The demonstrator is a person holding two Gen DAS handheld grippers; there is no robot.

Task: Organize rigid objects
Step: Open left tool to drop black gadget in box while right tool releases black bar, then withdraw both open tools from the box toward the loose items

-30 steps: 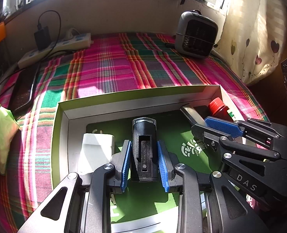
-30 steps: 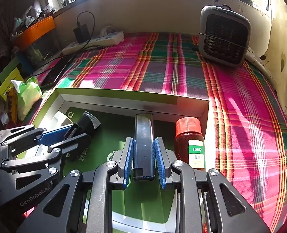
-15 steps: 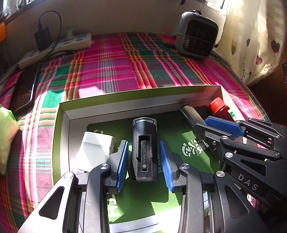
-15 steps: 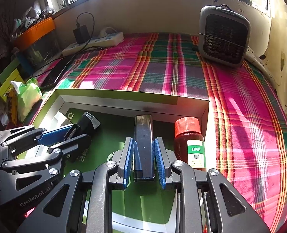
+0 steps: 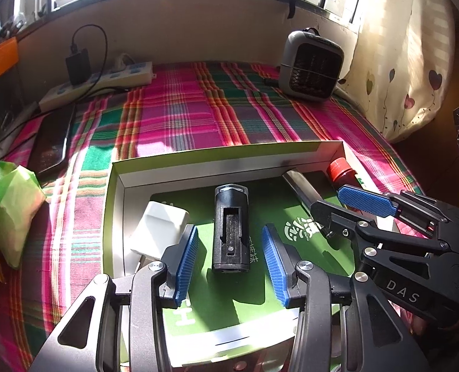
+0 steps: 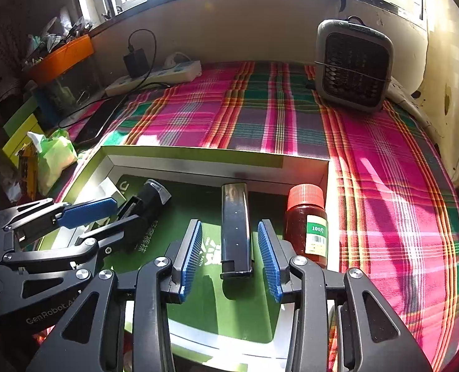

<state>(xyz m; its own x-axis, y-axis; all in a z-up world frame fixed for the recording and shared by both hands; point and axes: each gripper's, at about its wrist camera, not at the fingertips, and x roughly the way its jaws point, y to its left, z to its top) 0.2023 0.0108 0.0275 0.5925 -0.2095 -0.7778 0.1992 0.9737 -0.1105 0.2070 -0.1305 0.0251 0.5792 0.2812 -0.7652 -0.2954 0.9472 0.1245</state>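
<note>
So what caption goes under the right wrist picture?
Right gripper opening around a flat black bar in the green box, beside a red-capped bottle.

1. "DAS" stands in pale letters on the black frame of the right gripper (image 5: pixel 364 214), seen from the left wrist view.
2. "GenRobot.AI" runs along the black frame of the left gripper (image 6: pixel 105 214), seen from the right wrist view.
3. The green label on the red-capped bottle (image 6: pixel 307 226) reads "100" followed by a Chinese character, with a barcode beneath.
4. The green floor of the box (image 5: pixel 217 167) carries a white round logo with small lettering "FAITH" and Chinese characters too small to make out; a large white "H" shows near its front edge.
</note>
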